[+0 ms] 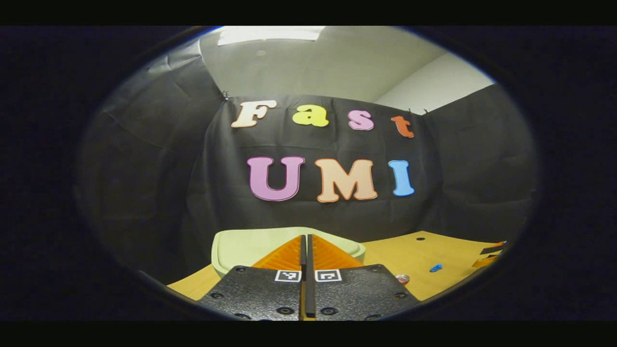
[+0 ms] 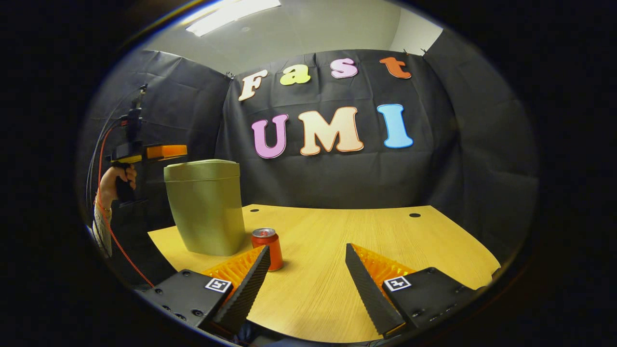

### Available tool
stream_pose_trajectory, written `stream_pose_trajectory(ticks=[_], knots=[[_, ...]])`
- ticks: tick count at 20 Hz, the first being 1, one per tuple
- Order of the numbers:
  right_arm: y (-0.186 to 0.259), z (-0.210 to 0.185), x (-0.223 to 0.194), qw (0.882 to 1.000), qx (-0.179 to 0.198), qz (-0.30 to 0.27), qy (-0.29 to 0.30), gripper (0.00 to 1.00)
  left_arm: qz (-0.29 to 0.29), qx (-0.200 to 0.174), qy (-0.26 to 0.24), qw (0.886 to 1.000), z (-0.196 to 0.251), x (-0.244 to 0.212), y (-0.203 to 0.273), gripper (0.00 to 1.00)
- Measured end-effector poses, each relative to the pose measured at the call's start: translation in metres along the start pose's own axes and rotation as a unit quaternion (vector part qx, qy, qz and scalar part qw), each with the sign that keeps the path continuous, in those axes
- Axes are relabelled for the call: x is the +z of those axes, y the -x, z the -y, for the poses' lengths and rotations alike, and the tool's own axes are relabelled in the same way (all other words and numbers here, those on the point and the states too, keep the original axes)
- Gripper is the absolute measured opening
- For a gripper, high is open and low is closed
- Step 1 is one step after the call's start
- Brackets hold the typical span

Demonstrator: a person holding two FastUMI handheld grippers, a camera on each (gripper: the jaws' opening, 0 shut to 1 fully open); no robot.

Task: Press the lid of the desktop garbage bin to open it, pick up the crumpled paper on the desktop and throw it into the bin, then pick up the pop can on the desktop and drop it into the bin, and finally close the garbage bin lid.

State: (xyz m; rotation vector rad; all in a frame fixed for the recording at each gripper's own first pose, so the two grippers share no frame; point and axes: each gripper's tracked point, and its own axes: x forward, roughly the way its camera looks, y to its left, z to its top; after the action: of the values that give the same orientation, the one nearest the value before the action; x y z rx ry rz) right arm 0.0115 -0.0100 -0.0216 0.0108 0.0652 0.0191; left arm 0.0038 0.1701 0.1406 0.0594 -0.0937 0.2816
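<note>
1. Left gripper (image 1: pixel 306 250) was closed with nothing between its fingers, hovering above the bin lid (image 1: pixel 241 246); in the right gripper view it (image 2: pixel 166 152) was held by a hand (image 2: pixel 115 183) above the bin's far-left side.
2. Right gripper (image 2: pixel 306 270) was open and empty, low over the tabletop's (image 2: pixel 385 231) near edge.
3. Garbage bin (image 2: pixel 205 207) stood upright near the tabletop's left edge, lid shut, long axis vertical.
4. Pop can (image 2: pixel 267 246) stood upright just beside the bin's right base, top facing up, axis vertical.
5. Can judged light, thin-walled, smooth and likely slippery; best taken across its round side at mid-height, gently, to avoid denting.
6. Lid looked like stiff plastic; a press on top should do.
7. Crumpled paper's position could not be told.
</note>
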Motion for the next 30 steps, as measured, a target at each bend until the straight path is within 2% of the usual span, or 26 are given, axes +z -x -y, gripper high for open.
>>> stream_pose_trajectory(ticks=[4, 12, 18, 23, 25, 30], knots=[[0.0, 0.008, 0.0, 1.0, -0.007, 0.0, -0.003, 0.98, -0.032, 0.002, -0.002, 0.999, -0.008, -0.02, -0.008, 0.0], [0.004, 0.01, 0.0, 1.0, -0.011, -0.001, -0.013, 0.98, -0.034, 0.023, -0.027, 0.999, -0.016, -0.024, -0.01, 0.0], [0.004, 0.005, -0.001, 1.0, -0.005, -0.006, -0.005, 0.98, -0.035, 0.01, -0.036, 0.999, -0.015, -0.023, -0.01, 0.0], [0.003, 0.003, -0.004, 1.0, -0.005, -0.011, 0.001, 0.98, -0.017, 0.007, -0.04, 0.999, -0.016, -0.014, -0.013, 0.0], [0.004, 0.003, -0.003, 1.0, -0.005, -0.008, 0.004, 0.98, -0.011, 0.018, -0.046, 0.999, -0.023, -0.006, -0.013, 0.0], [0.004, 0.004, -0.002, 1.0, -0.007, -0.006, 0.005, 0.98, 0.054, 0.037, -0.077, 0.995, -0.024, 0.042, -0.003, 0.0]])
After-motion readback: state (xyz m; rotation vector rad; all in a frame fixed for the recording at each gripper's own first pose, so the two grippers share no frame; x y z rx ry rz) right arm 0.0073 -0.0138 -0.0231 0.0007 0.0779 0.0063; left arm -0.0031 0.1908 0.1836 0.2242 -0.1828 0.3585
